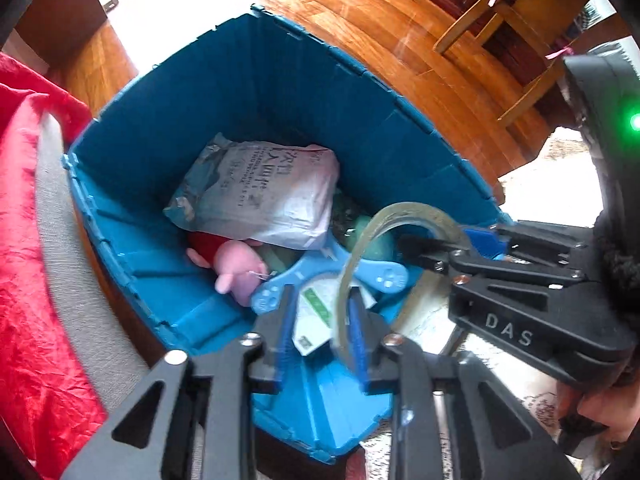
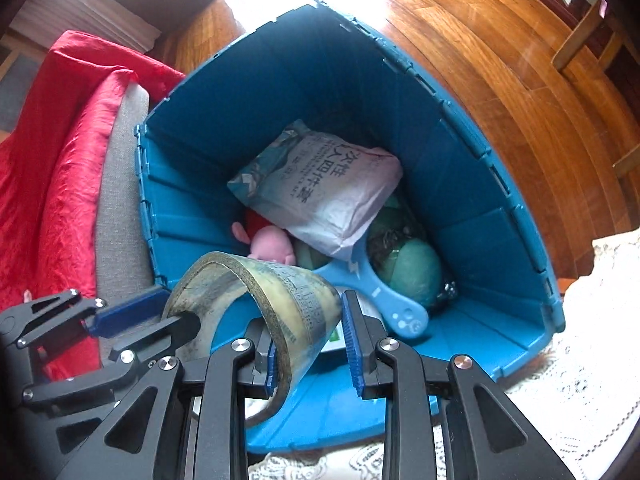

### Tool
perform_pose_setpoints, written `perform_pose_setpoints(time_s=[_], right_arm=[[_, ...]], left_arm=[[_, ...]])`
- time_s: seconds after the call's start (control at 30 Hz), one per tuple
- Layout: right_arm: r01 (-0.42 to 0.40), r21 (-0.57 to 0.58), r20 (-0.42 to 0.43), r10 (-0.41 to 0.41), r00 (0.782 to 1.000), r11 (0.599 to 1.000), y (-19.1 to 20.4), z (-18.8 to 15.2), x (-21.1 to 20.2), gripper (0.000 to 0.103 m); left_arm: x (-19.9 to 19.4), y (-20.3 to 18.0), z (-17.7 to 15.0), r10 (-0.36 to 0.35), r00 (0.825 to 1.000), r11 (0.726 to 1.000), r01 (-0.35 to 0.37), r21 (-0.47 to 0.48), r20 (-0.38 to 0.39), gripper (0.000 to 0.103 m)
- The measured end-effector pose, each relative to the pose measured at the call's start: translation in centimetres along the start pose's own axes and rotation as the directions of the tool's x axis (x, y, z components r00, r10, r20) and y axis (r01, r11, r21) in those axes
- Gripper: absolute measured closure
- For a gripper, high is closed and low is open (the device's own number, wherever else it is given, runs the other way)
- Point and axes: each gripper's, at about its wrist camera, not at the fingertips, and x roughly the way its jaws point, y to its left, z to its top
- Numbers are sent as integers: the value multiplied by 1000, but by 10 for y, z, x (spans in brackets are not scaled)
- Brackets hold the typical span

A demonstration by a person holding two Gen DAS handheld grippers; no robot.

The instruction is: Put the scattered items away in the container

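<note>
Blue bin (image 1: 168, 152), bag (image 1: 272, 192) inside. Green ball (image 2: 408, 268) clear in right view only. Tape (image 1: 404, 210) above bin's near edge, band between jaws of left gripper (image 1: 320, 320) and right gripper (image 2: 312, 348); both pairs apart, neither clamped.

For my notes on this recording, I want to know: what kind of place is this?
Most likely a living or dining room in a home: a polished wooden floor, a wooden chair, and a blue storage bin holding a pink plush toy.
</note>
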Motion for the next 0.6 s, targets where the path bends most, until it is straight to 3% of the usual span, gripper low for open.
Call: perform_pose_setpoints(time_s=[0.03,0.07,0.1,0.13,0.6], right_arm=[[0,10,3,0,1000,1000,-1,2,-1,60],[-4,25,5,4,1000,1000,-3,4,-1,33],[-6,40,8,6,1000,999,-5,5,-2,13],[-1,48,12,0,1000,999,-6,7,-3,9],[54,43,-13,-54,998,998,-6,3,-10,3]], left_arm=[[0,1,0,7,1000,1000,-7,-3,3,51],[-2,3,0,10,1000,1000,-10,-10,9,33],[-3,5,0,16,1000,1000,-16,-16,14,27],[-4,8,0,22,1000,1000,-22,-23,19,23],[-4,20,-3,109,994,991,-108,-80,11,23]])
